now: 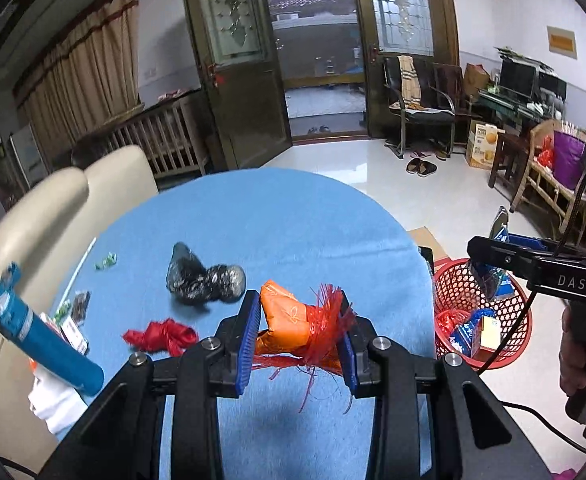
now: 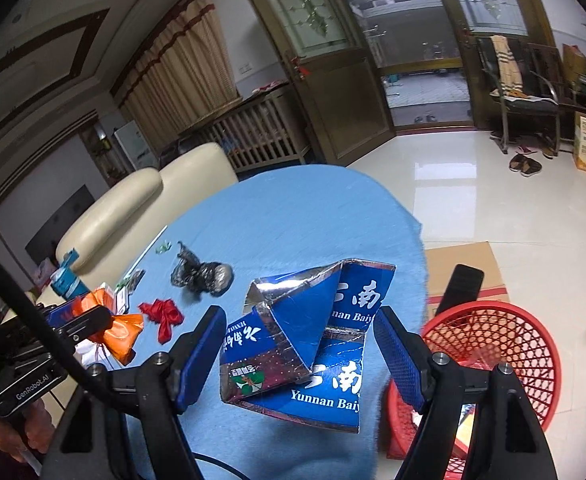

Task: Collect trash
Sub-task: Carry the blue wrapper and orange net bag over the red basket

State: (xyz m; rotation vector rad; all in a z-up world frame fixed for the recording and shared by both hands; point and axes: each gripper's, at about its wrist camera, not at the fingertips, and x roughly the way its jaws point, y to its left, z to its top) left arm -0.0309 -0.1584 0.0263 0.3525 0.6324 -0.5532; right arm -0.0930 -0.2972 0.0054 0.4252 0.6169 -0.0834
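Observation:
My left gripper (image 1: 299, 304) is shut on an orange wrapper (image 1: 281, 312) with a red frayed fringe, held above the blue table (image 1: 273, 220). The right wrist view shows that gripper (image 2: 93, 320) and the orange wrapper (image 2: 121, 336) at the far left. My right gripper (image 2: 299, 316) has its jaws wide, shut on a crumpled blue carton (image 2: 333, 376) with a foil lining, lifted near the table's right edge. Just right of it, on the floor, stands a red mesh basket (image 2: 505, 344) holding some trash. A black plastic bag (image 1: 201, 280) and a red ribbon (image 1: 161, 336) lie on the table.
A blue bottle (image 1: 49, 340), small packets (image 1: 79, 304), a green sweet wrapper (image 1: 106, 261) and a white straw lie along the table's left side. A cream chair (image 1: 53, 208) stands behind them. Flat cardboard (image 2: 465, 268) lies on the floor beyond the basket.

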